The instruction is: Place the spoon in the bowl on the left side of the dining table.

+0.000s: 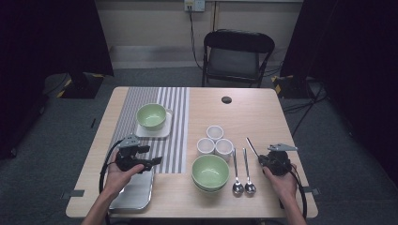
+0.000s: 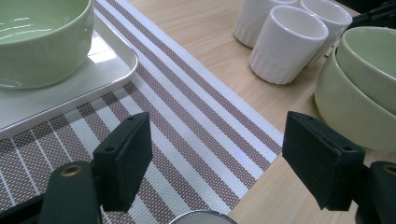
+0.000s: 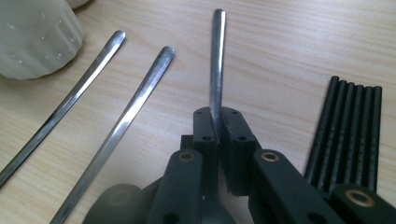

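Right gripper: fingers pinched on third spoon, gripped by thin handle, just right of two spoons lying on tabletop. Risk, my guess: slim handle pivots or slips from pads, clatters onto neighbours.

Left gripper: fingers wide, empty, over striped mat.

Count:
- metal tray: one
- green bowls: three, two stacked
- white cups: three
- spoons: three

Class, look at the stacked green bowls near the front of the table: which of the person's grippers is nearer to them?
Left. The left gripper hangs open just left of the stacked green bowls; the right gripper, shut on a spoon, sits farther off, beyond two lying spoons.
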A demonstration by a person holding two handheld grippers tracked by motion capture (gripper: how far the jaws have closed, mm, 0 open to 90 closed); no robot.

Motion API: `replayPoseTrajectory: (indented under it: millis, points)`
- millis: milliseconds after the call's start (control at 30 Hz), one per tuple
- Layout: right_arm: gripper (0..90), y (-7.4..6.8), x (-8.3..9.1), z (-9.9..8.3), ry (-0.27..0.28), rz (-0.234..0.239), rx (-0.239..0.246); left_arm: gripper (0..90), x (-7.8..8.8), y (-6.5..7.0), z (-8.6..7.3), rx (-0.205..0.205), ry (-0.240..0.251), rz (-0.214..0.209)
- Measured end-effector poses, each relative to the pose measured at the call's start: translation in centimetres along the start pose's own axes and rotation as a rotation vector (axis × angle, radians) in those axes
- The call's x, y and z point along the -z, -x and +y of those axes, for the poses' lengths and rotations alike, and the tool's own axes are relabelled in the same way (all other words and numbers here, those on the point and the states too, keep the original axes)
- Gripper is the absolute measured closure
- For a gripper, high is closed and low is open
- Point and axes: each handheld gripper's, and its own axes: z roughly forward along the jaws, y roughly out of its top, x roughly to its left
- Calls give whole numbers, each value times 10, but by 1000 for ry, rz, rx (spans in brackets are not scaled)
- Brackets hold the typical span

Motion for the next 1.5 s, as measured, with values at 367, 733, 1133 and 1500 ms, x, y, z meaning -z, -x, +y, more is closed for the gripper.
replayPoseTrajectory:
  millis: [367, 733, 1133, 1500]
  points:
    - [900, 3, -7, 9, 21, 27, -34, 243, -1, 0, -1, -3, -10, 0]
    - [803, -1, -3, 8, 32, 36, -26, 243, 1, -1, 0, 0, -4, 3]
    - [854, -11, 0, 1, -14, 3, 42, 243, 3, -1, 0, 1, -1, 5]
    - [865, -8, -3, 3, 4, 7, -6, 243, 2, -2, -1, 3, -5, 5]
